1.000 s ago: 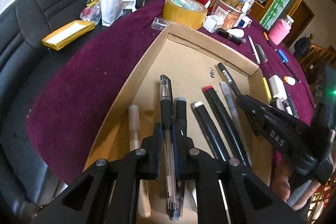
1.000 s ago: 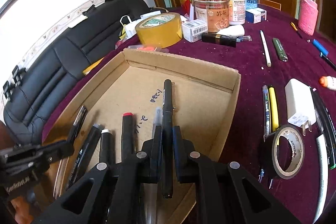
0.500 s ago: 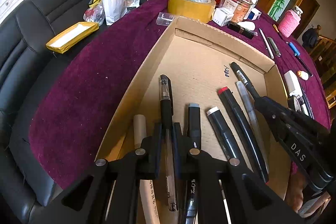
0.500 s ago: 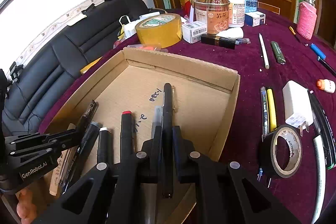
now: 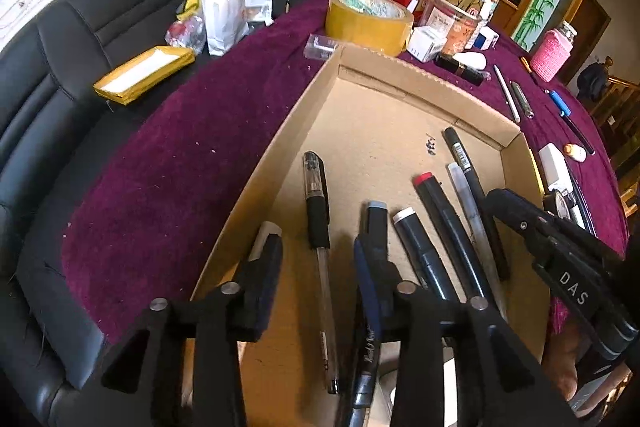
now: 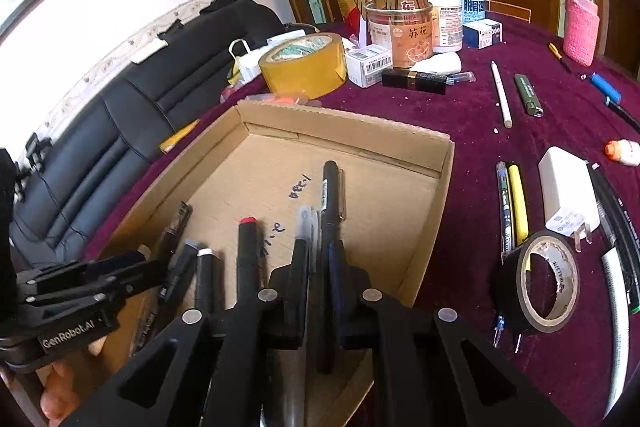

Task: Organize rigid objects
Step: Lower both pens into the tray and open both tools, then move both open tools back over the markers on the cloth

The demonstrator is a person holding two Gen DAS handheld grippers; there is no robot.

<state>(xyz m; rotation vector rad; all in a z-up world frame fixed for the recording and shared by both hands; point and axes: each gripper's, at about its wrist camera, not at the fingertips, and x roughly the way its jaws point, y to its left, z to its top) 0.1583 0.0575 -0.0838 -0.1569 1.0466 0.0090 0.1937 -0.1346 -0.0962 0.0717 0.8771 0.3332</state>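
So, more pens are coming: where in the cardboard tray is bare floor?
The cardboard tray is bare across its far half, between the far wall and the pen tips, and right of the black pen. The near half is crowded with pens.

A shallow cardboard box (image 5: 320, 95) lies open on the purple cloth, pens and markers side by side along its near part. From the left wall: a pale stick (image 5: 264, 231), mostly hidden; a clear gel pen (image 5: 318, 211) with a black grip, flat on the floor; a grey-capped marker (image 5: 376, 215); a white-capped marker (image 5: 416, 243); a red-capped marker (image 5: 444, 219); a translucent pen (image 5: 466, 195); and a slim black pen (image 6: 330, 199) with a clip (its tip reaching furthest into the box). All point roughly towards the far wall.
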